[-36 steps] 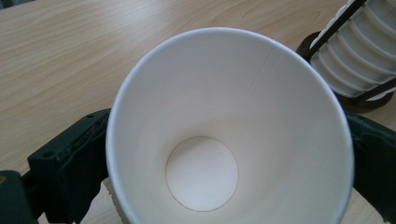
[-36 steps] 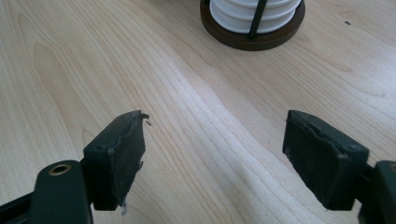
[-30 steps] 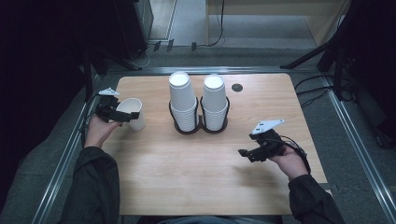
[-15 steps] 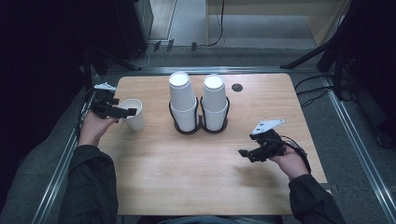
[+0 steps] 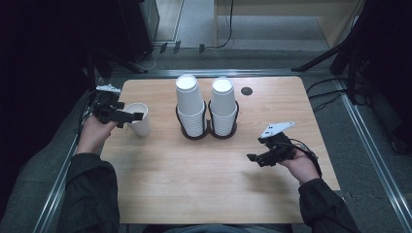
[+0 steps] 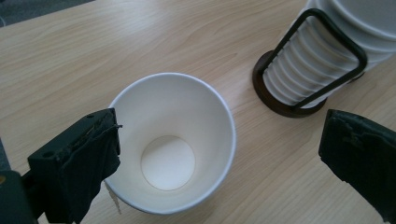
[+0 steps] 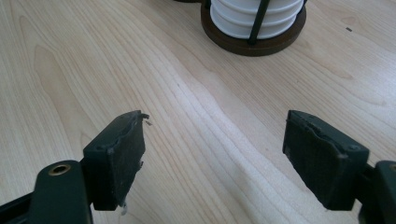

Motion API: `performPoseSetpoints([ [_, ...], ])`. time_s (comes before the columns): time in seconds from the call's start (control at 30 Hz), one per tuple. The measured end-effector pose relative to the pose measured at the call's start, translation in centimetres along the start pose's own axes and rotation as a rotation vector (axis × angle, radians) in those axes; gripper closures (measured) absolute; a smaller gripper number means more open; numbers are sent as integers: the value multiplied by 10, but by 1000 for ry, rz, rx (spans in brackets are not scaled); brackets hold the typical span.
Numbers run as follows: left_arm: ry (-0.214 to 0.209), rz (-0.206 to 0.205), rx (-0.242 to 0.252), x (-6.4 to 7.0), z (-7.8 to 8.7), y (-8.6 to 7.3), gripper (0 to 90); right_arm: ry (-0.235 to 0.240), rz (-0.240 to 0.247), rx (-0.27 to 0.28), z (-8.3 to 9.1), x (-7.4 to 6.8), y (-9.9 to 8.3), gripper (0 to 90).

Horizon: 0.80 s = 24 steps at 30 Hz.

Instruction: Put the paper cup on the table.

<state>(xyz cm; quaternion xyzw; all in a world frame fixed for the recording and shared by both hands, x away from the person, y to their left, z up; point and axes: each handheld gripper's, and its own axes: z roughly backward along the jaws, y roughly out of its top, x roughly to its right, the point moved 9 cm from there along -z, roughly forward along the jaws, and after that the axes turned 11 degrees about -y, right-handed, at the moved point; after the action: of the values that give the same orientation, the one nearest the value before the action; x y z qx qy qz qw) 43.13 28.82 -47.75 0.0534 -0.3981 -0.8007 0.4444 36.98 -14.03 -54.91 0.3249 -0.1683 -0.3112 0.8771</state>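
A single white paper cup (image 5: 139,120) stands upright and empty on the left of the wooden table (image 5: 194,189). My left gripper (image 5: 130,119) is at its rim, open. In the left gripper view the cup (image 6: 170,140) sits between the wide-apart jaws, the left one at its rim and the right one well off it. Two stacks of upside-down white cups (image 5: 189,104) (image 5: 224,104) stand in a dark twin holder (image 5: 208,132) at mid-table. My right gripper (image 5: 256,150) hovers open over bare wood at the right, nothing between its jaws (image 7: 215,140).
A small dark round hole (image 5: 247,91) marks the table's far right. The holder's base (image 7: 252,42) lies just ahead of the right gripper. Metal rails (image 5: 362,145) run along the table's sides, with dark floor and cables beyond.
My left gripper has shifted slightly beside the single cup, which stays upright in place. The right gripper has not moved.
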Motion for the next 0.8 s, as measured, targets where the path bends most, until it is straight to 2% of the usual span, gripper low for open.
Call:
performPoseSetpoints([
  [0.13, -1, -12, 9, 12, 3, 1, 0, 8, 8, 1, -2, -1, 4, 209],
  [0.3, -3, -2, -4, 26, 4, -2, 0, 10, 17, 14, -4, 3, 10, 209],
  [0.37, -1, -16, -6, 35, 5, -1, 0, 18, 17, 16, -5, 4, 12, 208],
  [0.43, 3, -24, -9, 38, 4, -1, 0, 16, 22, 18, -6, 6, 12, 207],
  [0.6, -23, -62, -27, 57, -1, -2, 0, 17, 15, 10, -10, 10, 16, 207],
  [0.67, -59, -47, -54, 65, -3, -6, 0, 18, 21, 10, -11, 10, 18, 207],
  [0.7, -53, -42, -61, 67, -3, -7, 0, 19, 18, 11, -12, 10, 19, 207],
  [0.8, -45, -62, -51, 75, -3, -6, 0, 29, 22, 16, -14, 9, 21, 207],
])
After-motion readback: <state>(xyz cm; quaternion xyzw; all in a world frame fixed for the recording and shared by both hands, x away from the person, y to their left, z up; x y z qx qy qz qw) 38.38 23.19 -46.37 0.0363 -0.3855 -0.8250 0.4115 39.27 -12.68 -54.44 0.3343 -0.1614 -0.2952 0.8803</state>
